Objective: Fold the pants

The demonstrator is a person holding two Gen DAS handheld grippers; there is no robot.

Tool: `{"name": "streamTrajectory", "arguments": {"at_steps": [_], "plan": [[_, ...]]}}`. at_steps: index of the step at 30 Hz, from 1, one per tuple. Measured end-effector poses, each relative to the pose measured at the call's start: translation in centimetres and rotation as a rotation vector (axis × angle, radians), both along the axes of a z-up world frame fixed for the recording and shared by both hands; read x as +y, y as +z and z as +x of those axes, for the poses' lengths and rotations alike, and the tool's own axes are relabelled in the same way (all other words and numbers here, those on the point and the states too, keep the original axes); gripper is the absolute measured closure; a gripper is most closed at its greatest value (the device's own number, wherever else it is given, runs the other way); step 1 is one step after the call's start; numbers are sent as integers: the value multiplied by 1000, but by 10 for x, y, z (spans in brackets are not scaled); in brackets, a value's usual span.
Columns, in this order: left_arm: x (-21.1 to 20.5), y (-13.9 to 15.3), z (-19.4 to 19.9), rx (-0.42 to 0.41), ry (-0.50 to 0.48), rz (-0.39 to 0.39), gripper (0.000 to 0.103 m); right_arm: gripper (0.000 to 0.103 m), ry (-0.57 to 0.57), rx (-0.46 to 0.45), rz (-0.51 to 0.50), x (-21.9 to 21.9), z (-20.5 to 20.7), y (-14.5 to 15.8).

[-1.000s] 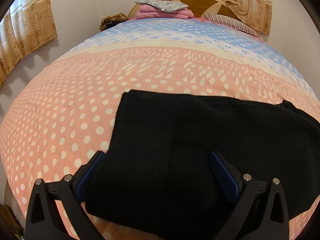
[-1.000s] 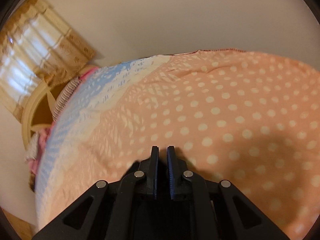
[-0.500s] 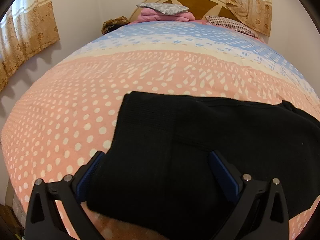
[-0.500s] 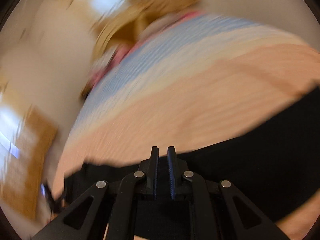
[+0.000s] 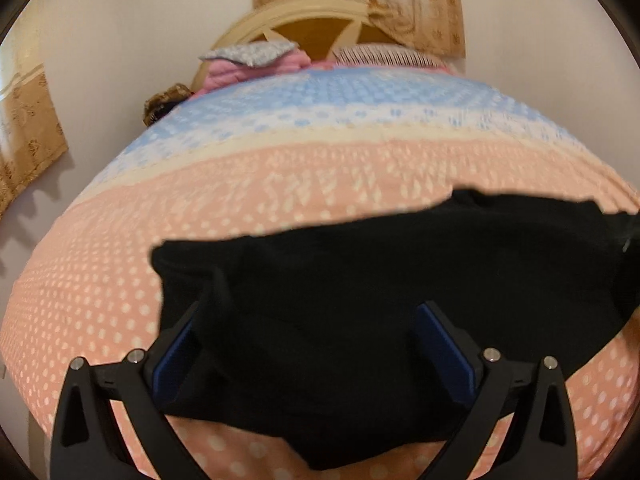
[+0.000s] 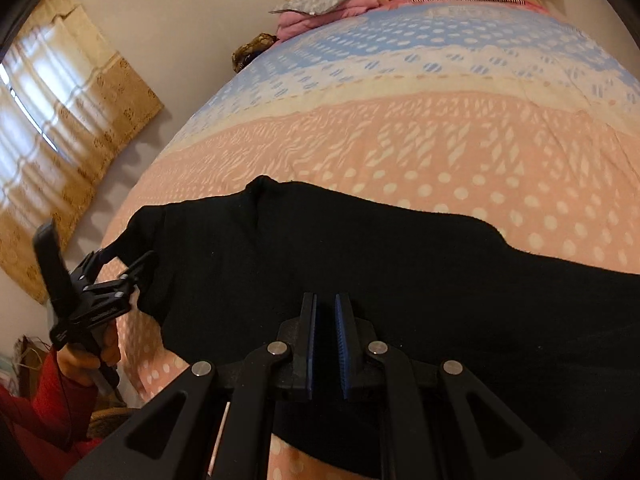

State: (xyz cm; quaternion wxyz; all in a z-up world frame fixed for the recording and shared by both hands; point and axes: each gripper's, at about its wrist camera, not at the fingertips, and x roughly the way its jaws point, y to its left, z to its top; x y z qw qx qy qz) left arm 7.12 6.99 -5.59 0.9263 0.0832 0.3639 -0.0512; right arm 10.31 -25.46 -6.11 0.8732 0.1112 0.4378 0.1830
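Black pants (image 5: 380, 288) lie spread across the near part of the bed, seen in both wrist views (image 6: 360, 248). My left gripper (image 5: 316, 320) is open, its blue-padded fingers (image 5: 440, 340) wide apart over the pants' left end. In the right wrist view the left gripper (image 6: 116, 268) shows at the pants' left edge, held by a hand in a red sleeve. My right gripper (image 6: 325, 312) hovers over the pants' near edge with its jaws nearly together and a narrow empty gap between them.
The bed cover (image 5: 280, 184) is pink with white dots, blue and white further back. Pillows and a pink folded blanket (image 5: 256, 64) lie by the headboard (image 5: 312, 28). Curtains (image 6: 60, 120) hang at the left wall.
My right gripper has swung from facing the right bed edge to facing the pants and headboard. My left gripper moved in low over the pants' left end, jaws still wide.
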Motion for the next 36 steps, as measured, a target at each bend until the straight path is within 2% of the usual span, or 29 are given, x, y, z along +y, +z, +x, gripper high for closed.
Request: {"name": "streamTrajectory", "arguments": {"at_steps": [2,4,6,7,8,9,14,18,20,25,27,28,31,33,36], "plan": [[-2,-12,2,30,4,33,0,93,11,-9,41,-2,4,12],[-9,-18,-1,8,4,81,0,92,42,-28,124,1,13,22],[-13,-16,-3,-11,0,104,0,78,71,-42,178,12,32,26],[-12,-15,-3,-11,-1,100,0,63,81,-46,184,21,43,25],[-10,-15,-2,-9,0,82,0,57,88,-45,179,31,54,22],[-7,-15,-2,-7,-1,65,0,57,99,-40,173,41,62,20],[-4,-15,-3,-10,-15,43,0,57,209,58,122,92,101,-11],[-3,-16,-2,-2,-28,21,0,57,274,76,126,109,97,-12],[-4,-17,-1,1,-32,19,0,57,266,80,119,111,98,-12],[-3,-16,-1,8,-39,9,0,57,216,140,294,101,116,-17],[-3,-13,0,18,-49,14,0,67,254,142,322,106,119,-10],[-2,-10,1,18,-56,22,0,83,262,133,320,107,121,-3],[3,-5,4,-11,-41,56,0,91,263,62,255,105,131,24],[13,-8,12,-1,0,63,0,93,254,63,216,105,146,26],[33,-13,22,60,39,-60,0,93,247,103,98,116,172,5]]}}
